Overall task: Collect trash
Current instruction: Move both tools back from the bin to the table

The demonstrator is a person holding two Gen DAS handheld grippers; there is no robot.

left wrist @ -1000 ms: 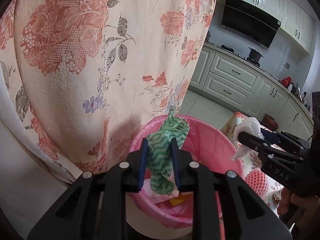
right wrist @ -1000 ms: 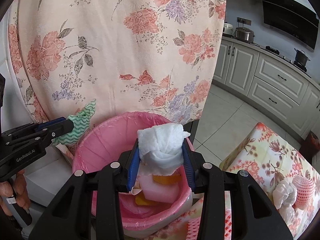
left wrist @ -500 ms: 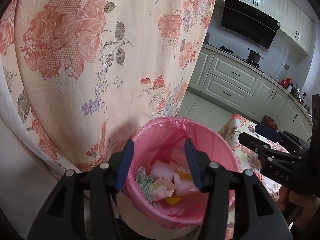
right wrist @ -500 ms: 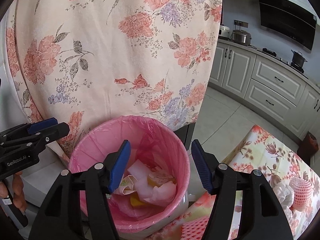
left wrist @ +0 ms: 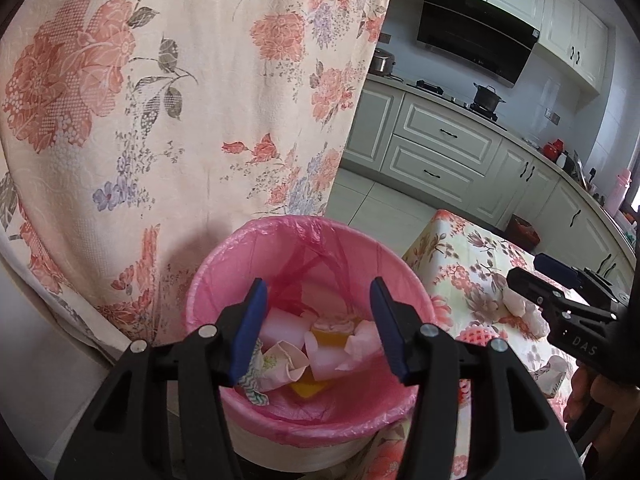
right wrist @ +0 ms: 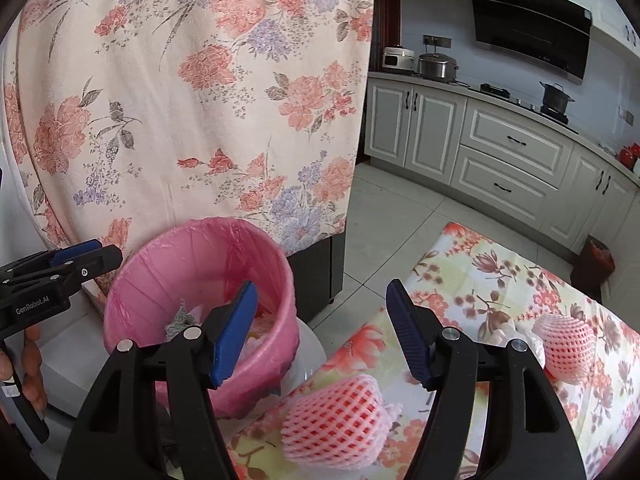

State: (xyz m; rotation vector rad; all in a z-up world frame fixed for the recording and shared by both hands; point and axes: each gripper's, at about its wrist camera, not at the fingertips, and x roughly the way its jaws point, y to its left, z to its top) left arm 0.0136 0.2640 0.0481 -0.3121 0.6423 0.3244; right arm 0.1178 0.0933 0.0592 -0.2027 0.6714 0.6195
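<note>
A bin with a pink liner [left wrist: 200, 280] [right wrist: 132, 280] stands beside the floral-clothed table [left wrist: 472, 280] [right wrist: 460, 280]. It holds crumpled tissues [left wrist: 288, 360], a green patterned cloth [left wrist: 254, 384] and yellow scraps [left wrist: 306, 388]. My left gripper [left wrist: 316, 326] is open and empty right above the bin. My right gripper [right wrist: 322, 332] is open and empty, over the gap between bin and table. On the table lie two pink foam fruit nets [right wrist: 332, 420] [right wrist: 562, 348] and crumpled white tissues [left wrist: 516, 304] [right wrist: 502, 330].
A large floral curtain [left wrist: 180, 100] [right wrist: 200, 100] hangs right behind the bin. Kitchen cabinets [right wrist: 500, 152] and a tiled floor [right wrist: 400, 216] lie beyond. A small dark red bin [right wrist: 596, 260] stands on the floor by the cabinets.
Both grippers opened and dropped their loads into the bin: the left the green cloth, the right the white tissue wad. The right gripper then swung right toward the table.
</note>
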